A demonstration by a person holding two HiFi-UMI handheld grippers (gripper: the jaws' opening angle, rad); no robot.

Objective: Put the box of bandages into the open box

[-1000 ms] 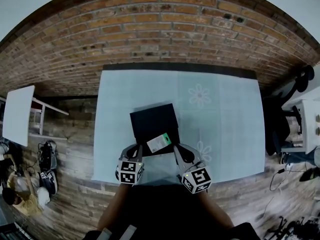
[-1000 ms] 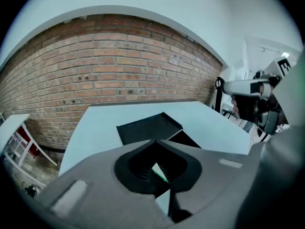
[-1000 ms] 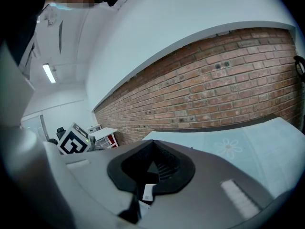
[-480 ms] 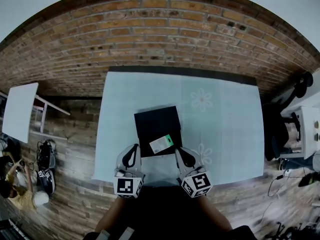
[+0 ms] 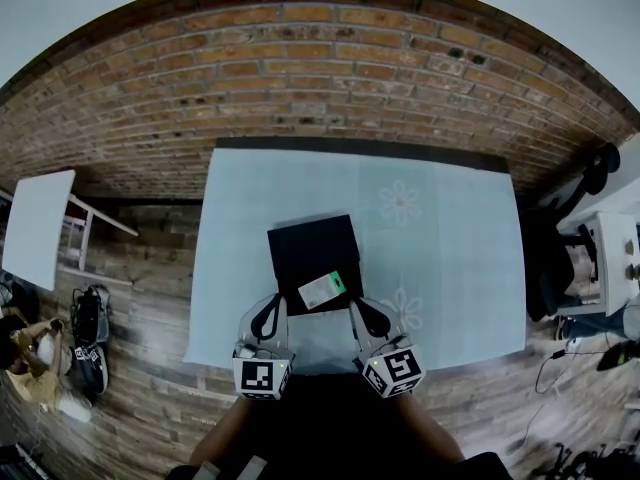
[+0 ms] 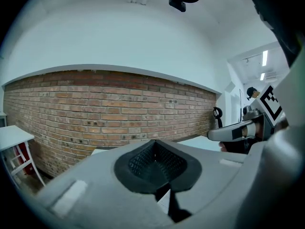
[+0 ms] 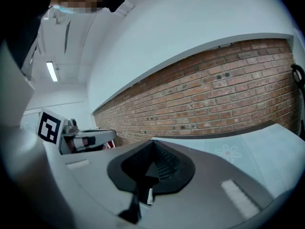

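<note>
The table (image 5: pixel 450 258) stands against a brick wall (image 5: pixel 320 78), covered in a pale blue cloth with a couple of faint flower prints (image 5: pixel 400 200) on its right half. A little left of the table's middle sits the open box (image 5: pixel 300 243), black and shallow. The box of bandages (image 5: pixel 322 290), white with a green end, lies at an angle inside its outline, in the near right corner. The person stands at the near edge with a claw in each hand, both raised and pointing roughly level toward the wall. The left gripper (image 5: pixel 266 313) hangs just off the open box's near left corner, its jaws pressed together with nothing between them. The right gripper (image 5: pixel 370 315) is just near and right of the box of bandages but not touching it. Its jaws also look closed and empty, with only a thin slit left low down between them. Each claw can be seen off to the side in the other's own view, so they hang side by side with the near end of the open box between them. Off to the left stands a small white side table (image 5: pixel 35 228), and someone (image 5: pixel 30 358) sits on the wooden floor near it.
</note>
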